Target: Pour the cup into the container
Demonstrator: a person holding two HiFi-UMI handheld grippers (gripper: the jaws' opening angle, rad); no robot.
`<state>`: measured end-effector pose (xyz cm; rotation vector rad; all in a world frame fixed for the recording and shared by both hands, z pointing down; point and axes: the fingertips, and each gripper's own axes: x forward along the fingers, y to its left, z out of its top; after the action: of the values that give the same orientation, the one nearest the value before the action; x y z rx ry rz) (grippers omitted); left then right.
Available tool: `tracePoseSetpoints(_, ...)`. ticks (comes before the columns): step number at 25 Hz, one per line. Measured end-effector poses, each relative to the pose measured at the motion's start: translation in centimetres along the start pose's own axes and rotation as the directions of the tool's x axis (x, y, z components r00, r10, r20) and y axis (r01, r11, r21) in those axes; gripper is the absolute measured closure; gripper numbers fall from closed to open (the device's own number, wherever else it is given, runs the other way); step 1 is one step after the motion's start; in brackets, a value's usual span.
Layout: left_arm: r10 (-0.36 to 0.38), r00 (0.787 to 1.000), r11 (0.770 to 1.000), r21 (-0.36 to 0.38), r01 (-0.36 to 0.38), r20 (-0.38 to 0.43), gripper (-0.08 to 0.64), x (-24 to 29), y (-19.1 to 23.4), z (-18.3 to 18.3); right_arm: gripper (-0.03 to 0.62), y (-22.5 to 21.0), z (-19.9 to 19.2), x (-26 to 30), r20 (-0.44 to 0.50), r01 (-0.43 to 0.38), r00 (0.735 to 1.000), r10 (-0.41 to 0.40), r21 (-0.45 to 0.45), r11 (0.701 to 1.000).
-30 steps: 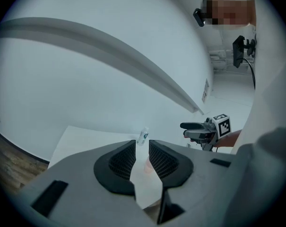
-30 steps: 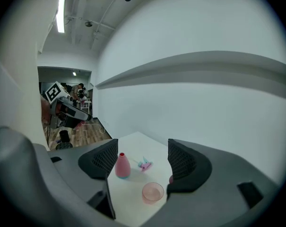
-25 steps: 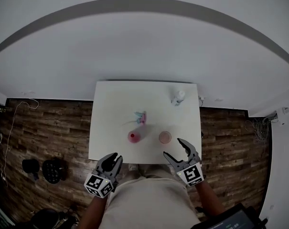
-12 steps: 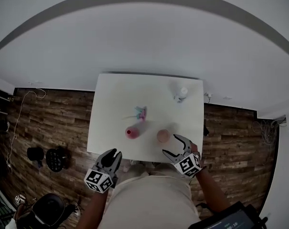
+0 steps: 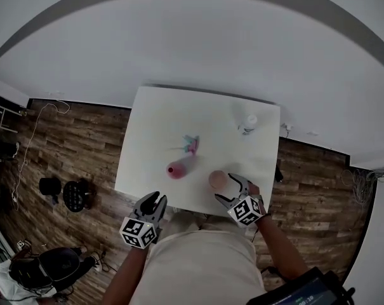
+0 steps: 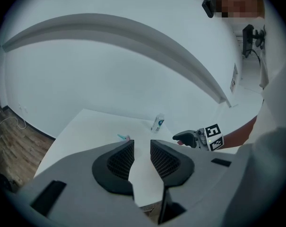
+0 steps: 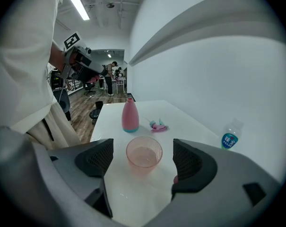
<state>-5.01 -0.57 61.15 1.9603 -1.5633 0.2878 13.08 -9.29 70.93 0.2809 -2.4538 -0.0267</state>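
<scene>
Right gripper [image 5: 227, 189]: jaws wide, have just been opening, nothing gripped. The cup [image 7: 144, 154] sits dead ahead of it, centred on the gap between the two pads, at or just past the tips. Pads are clear of its wall on both sides, no contact. The cup stands upright, mouth up, with its long axis vertical and crosswise to the line the jaws point along, so a straight push forward should put the pads either side of it. It is clear pink, and whatever is inside is too faint to name.

The container [image 7: 130, 116], a pink bottle shape with a narrow neck, is upright, beyond the cup and a little left of the right gripper's line, well apart from the cup.

Left gripper [image 5: 155, 201]: jaws narrow, a slim gap, nothing in it. It hangs at the near table [image 5: 153, 116] edge, off to the left of the right gripper, and the container lies ahead and slightly right of it. It is nearer the container than the cup.

Judgement: the right gripper is the near one for the cup, and the grasp is not yet made. The pour then has to travel forward-left to a small neck, so a spill is likely if the cup is tipped early.

Water bottle [image 7: 230, 136] is far ahead-right. Small pink-teal item [image 7: 157, 125] is beyond the cup, right of the container. Neither is in the way.
</scene>
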Motion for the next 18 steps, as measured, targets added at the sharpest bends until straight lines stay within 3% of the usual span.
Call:
tracePoseSetpoints(6,0.048,0.998,0.999,0.007,-0.047,-0.032,0.46,1.3,0.3,-0.7,0.147,0.0,-2.5,2.6,-0.039,-0.06,0.997,0.061,0.015,0.998)
tracePoseSetpoints(18,0.093,0.991,0.995,-0.012,-0.094,-0.093,0.46,2.6,2.3,-2.6,0.146,0.0,-6.0,7.0,-0.089,-0.079,0.993,0.075,-0.038,0.996)
